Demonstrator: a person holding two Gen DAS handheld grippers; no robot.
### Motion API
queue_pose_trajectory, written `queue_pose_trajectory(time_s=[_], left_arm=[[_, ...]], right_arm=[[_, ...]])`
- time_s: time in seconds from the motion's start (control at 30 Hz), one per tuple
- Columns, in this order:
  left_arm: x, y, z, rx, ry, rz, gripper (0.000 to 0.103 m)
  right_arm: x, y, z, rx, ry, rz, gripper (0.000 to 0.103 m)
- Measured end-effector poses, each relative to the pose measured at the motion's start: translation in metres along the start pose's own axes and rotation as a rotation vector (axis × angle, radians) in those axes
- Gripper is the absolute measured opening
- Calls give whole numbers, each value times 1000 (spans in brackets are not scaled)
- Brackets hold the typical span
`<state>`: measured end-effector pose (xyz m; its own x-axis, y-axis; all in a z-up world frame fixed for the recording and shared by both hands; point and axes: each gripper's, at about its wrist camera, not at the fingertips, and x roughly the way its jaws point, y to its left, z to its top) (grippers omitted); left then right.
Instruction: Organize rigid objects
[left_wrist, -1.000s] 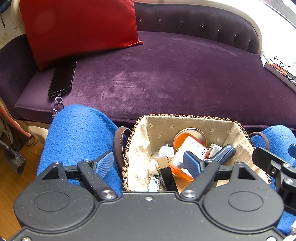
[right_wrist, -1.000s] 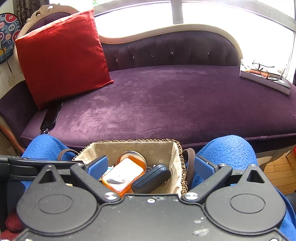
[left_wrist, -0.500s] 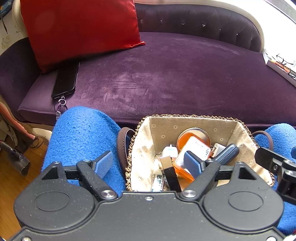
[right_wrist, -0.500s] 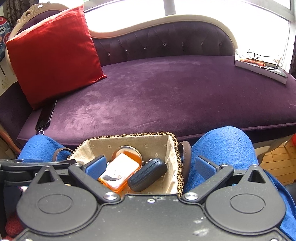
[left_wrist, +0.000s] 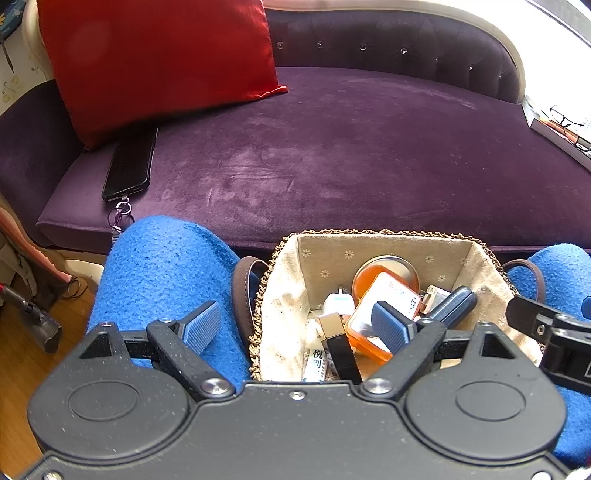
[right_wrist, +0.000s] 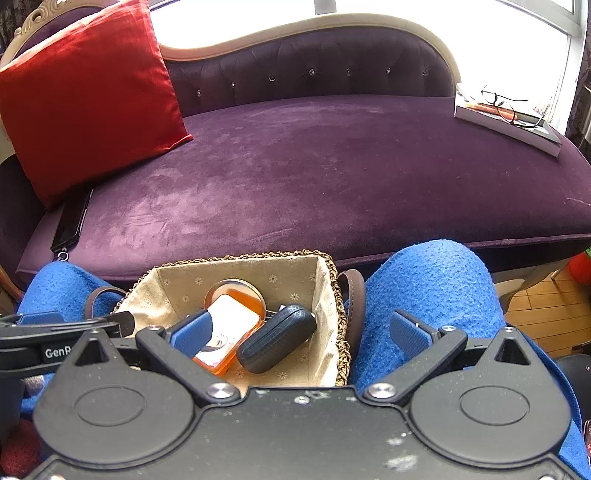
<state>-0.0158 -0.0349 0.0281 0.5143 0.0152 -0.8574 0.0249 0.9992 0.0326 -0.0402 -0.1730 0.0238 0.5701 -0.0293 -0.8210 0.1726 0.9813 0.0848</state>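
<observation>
a woven basket (left_wrist: 384, 233) with a pale flowered lining sits between a person's knees, which are covered in blue fleece (left_wrist: 162, 273), in front of a purple sofa (right_wrist: 332, 166). inside it, a dark ribbed case (right_wrist: 277, 343) lies on a slant, its long axis running from low near the camera up and away toward the right wall of the basket in the right wrist view. beside it an orange box (right_wrist: 229, 332) with a white face lies tilted, its long axis on much the same diagonal, resting against a round tin (left_wrist: 384, 269) that leans on the far wall. a black stick with a silver end (left_wrist: 338, 341) points away from the camera, silver end up, and a small white plug (left_wrist: 338, 304) sits behind it. a white tube with printed characters (left_wrist: 316, 363) is mostly cut off by the gripper body.

the left gripper (left_wrist: 297, 326) hangs over the basket's left rim with its fingers wide apart and nothing between the pads; one finger lies over the fleece, the other over the orange box. the right gripper (right_wrist: 301, 332) has its fingers spread fully, straddling the basket's right rim, gripping nothing.

a red cushion (right_wrist: 88, 99) leans on the sofa with a dark phone (left_wrist: 129, 164) partly under it; a book (right_wrist: 509, 125) with glasses on top lies at the far end.
</observation>
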Motion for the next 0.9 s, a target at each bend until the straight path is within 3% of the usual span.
queue_pose_trajectory(time_s=[0.6,0.9], left_arm=[[2,-2,-4,8,34,12,87],[3,-2,-4,15,45,6,89]], right_arm=[[-6,-4,-6,34,-76,-70,103],[1,-10,-3,74,-17,-53,103]])
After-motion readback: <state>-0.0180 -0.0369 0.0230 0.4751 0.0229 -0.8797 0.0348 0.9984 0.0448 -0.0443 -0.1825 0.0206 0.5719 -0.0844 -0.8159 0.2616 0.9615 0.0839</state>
